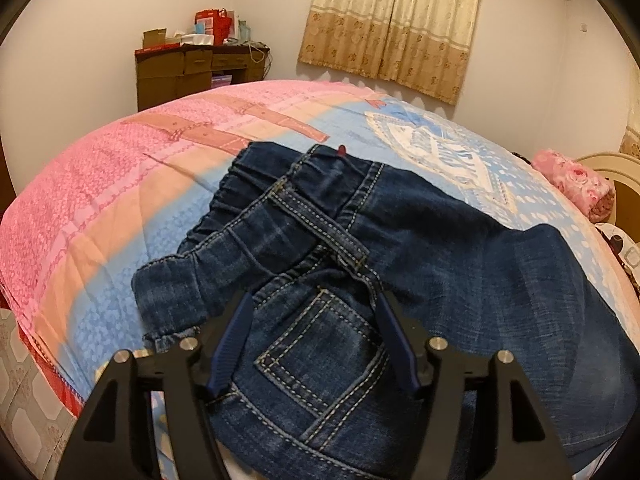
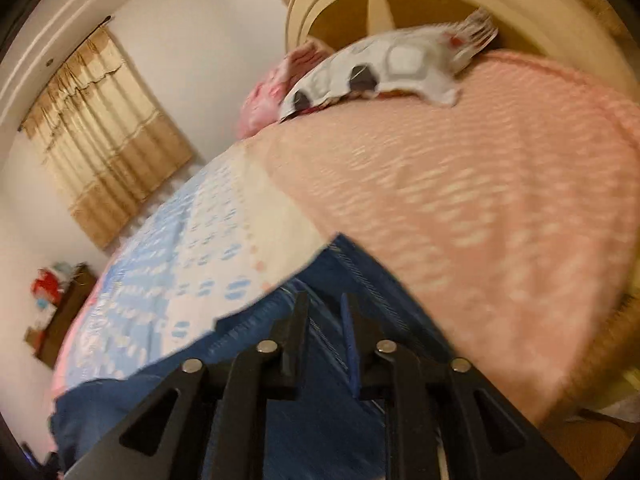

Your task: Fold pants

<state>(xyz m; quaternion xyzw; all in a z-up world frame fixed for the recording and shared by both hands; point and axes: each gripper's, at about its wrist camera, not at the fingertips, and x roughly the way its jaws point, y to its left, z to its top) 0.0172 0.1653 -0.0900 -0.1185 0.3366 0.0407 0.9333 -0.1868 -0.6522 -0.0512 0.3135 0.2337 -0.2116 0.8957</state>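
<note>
My left tool [image 1: 316, 300] stood open over the back pocket of the jeans [image 1: 400, 264], which lay near the bed's [image 1: 120, 184] front edge. My right tool [image 2: 325, 300] was nearly closed; I couldn't tell whether it pinched denim.

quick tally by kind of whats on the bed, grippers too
jeans: 1
pink floral pillow: 1
white and grey cloth item by the headboard: 1
grippers: 2, left gripper with jaws apart over the jeans, right gripper with jaws nearly together over denim
total: 5
</note>
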